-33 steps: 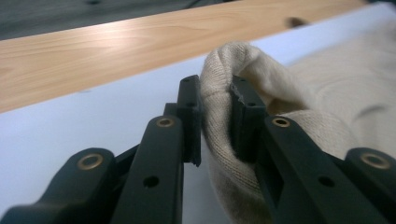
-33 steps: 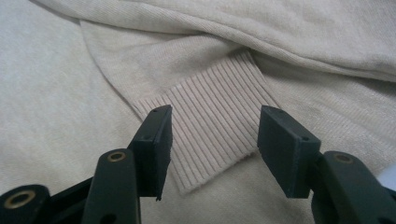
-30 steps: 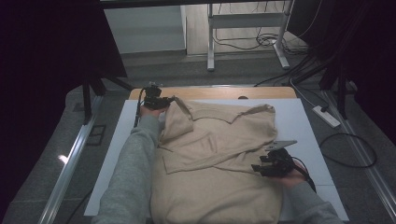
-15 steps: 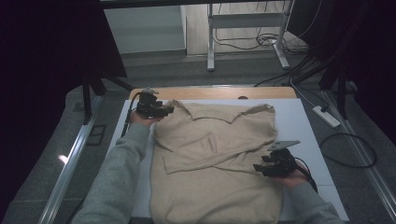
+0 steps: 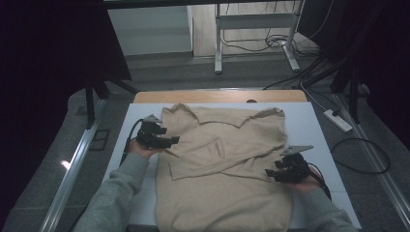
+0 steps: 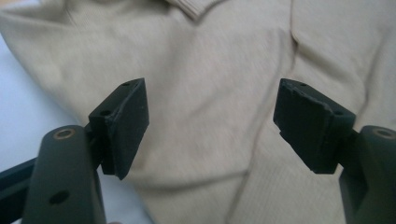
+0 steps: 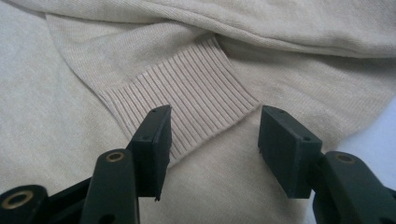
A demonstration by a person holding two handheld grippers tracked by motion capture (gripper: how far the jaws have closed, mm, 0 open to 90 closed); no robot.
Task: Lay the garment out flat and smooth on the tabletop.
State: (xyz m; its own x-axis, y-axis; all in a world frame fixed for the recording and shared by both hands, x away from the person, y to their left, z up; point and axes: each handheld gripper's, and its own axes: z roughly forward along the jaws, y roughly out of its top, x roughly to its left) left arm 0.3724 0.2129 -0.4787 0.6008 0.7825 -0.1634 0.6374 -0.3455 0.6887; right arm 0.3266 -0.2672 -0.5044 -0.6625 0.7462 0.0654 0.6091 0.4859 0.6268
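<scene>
Across the white bench (image 5: 309,123) lies a beige sweater (image 5: 227,193), collar at the far end, both sleeves folded over the chest. At its left edge the left gripper (image 5: 167,141) hovers just by the shoulder, jaws wide apart and gripping nothing; its own view looks down on plain knit, with a strip of white bench at the left. Over on the right, the right gripper (image 5: 271,175) sits by the sweater's side, jaws apart too. Its own view has the ribbed cuff (image 7: 187,112) lying between and just beyond the jaws, not pinched. Grey-sleeved forearms come in from below.
</scene>
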